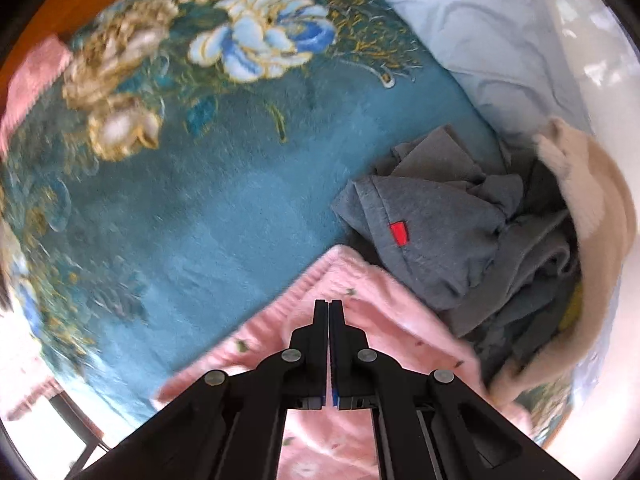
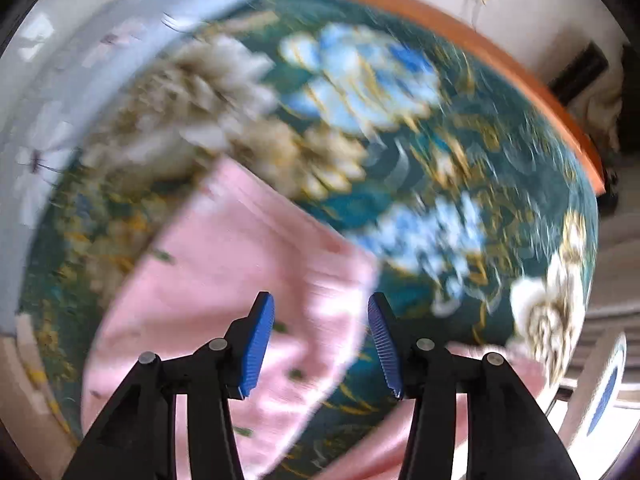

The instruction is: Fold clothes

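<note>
Looks down steeply on a bed spread with a teal floral blanket, blue and cream blooms running across its far part. Finds the left gripper with its fingers pressed flat together, no gap between the blue pads. Puts their tips right over the ribbed edge of a pink garment, which lies on the blanket at the near side and runs under the gripper towards the bottom of the left wrist view. Cannot tell whether any of the pink cloth is caught between the closed fingers. Shows, just beside the pink garment on the right, a crumpled grey garment with a small red tag, touching or overlapping the pink edge. Places a cream fleecy garment against the grey heap on its far right, and pale blue bedding beyond both. Catches another bit of pink cloth at the blanket's far left edge, well apart from the rest.

From the right wrist, heavily blurred, shows the right gripper with its fingers spread apart and nothing pinched between them. Hangs over the right-hand edge of the pink garment, one finger above the pink cloth, the other above bare blanket. Takes in an orange wooden bed edge past the blanket
</note>
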The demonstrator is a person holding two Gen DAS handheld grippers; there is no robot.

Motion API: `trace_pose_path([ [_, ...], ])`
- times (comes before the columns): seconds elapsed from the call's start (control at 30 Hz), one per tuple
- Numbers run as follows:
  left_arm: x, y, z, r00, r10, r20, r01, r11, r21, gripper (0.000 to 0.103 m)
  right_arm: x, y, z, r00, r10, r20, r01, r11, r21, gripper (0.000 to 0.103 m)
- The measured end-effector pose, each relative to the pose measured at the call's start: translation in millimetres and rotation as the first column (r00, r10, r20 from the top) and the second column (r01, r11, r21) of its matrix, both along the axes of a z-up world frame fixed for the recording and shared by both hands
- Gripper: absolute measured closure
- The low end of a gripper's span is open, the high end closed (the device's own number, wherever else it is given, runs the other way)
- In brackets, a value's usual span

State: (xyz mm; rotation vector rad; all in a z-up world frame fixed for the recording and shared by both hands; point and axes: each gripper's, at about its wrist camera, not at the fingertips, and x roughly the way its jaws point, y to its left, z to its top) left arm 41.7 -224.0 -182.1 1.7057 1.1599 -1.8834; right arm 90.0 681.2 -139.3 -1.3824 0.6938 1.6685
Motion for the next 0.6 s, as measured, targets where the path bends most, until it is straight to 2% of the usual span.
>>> trace_pose_path([
  [0.1,-4,1,-14,0.993,0.12,0.01,-0.12,0.985,0.126,0.094,-32,-8,-12,0.997,-0.001,-0.074,-0.009,0.991,-0.133,0.053],
  [0.13,-6,2,-20,0.988,0.153,0.019,-0.154,0.976,0.153,0.086,-42,-9,-19,0.995,-0.014,-0.094,-0.004,0.983,-0.186,0.053],
  [0.17,-10,4,-27,0.982,0.183,0.035,-0.187,0.967,0.172,0.073,-51,-12,-29,0.994,-0.045,-0.098,0.02,0.971,-0.237,0.053],
  [0.23,-18,8,-39,0.973,0.223,0.057,-0.23,0.954,0.194,0.061,-62,-19,-45,0.992,-0.096,-0.08,0.069,0.956,-0.284,0.053],
  [0.3,-26,14,-51,0.964,0.249,0.091,-0.262,0.944,0.2,0.06,-72,-25,-59,0.988,-0.145,-0.058,0.12,0.942,-0.314,0.053],
  [0.47,-37,30,-69,0.95,0.203,0.239,-0.223,0.973,0.06,0.063,-93,-34,-81,0.983,-0.158,0.09,0.177,0.94,-0.29,0.053],
  [0.53,-35,33,-76,0.942,0.215,0.258,-0.239,0.969,0.064,0.063,-96,-35,-84,0.978,-0.168,0.124,0.197,0.939,-0.282,0.053],
  [0.6,-31,32,-81,0.928,0.258,0.269,-0.286,0.956,0.069,0.063,-96,-33,-86,0.971,-0.191,0.145,0.225,0.933,-0.282,0.058],
])
